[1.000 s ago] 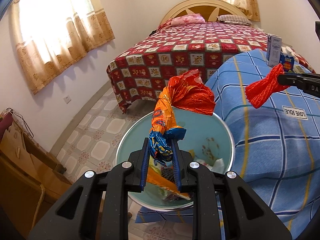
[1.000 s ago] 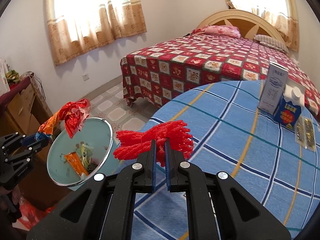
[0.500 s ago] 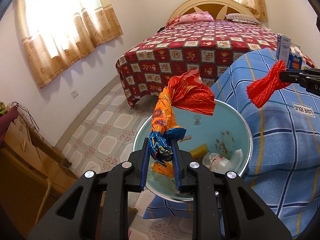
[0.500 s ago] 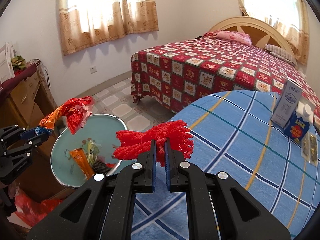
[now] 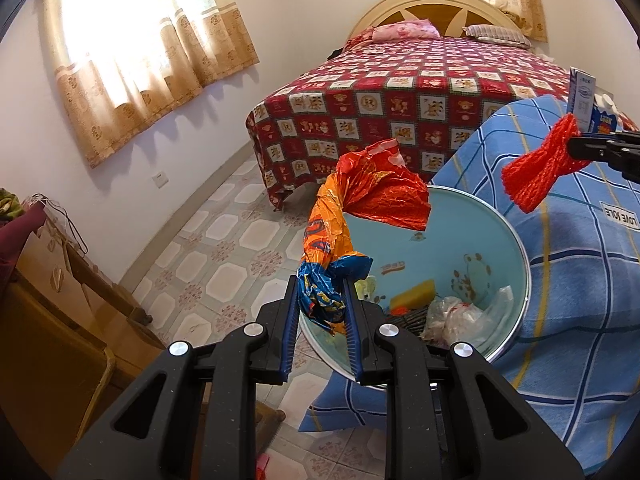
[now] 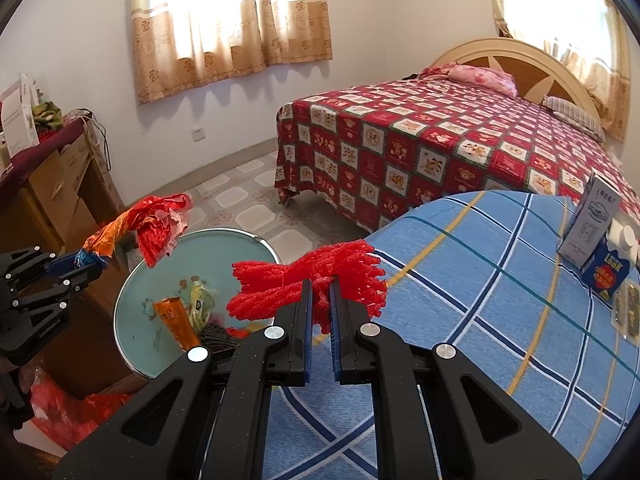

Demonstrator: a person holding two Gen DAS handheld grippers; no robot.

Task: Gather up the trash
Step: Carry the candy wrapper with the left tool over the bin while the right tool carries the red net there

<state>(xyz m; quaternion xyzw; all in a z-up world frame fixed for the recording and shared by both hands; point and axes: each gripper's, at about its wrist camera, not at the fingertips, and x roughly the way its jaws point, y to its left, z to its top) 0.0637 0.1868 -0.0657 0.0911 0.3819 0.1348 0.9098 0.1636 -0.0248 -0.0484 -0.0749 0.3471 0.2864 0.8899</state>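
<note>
My left gripper (image 5: 322,280) is shut on a crumpled orange, red and blue snack wrapper (image 5: 360,204) and holds it above the near left rim of a light blue trash bin (image 5: 472,248). The bin holds several pieces of trash. My right gripper (image 6: 321,286) is shut on a red mesh net (image 6: 308,280) and holds it over the table edge, to the right of the bin (image 6: 224,252). The net (image 5: 540,168) and wrapper (image 6: 148,224) each show in the other wrist view.
A table with a blue plaid cloth (image 6: 500,300) carries a white carton (image 6: 592,216), a blue carton (image 6: 606,272) and small packets (image 6: 626,312). A bed with a red quilt (image 6: 440,148) stands behind. A wooden cabinet (image 6: 52,192) is at the left.
Both grippers have drawn back and swung a little; the bin now lies further right in the left wrist view. Both keep their hold on the wrapper and the net.
</note>
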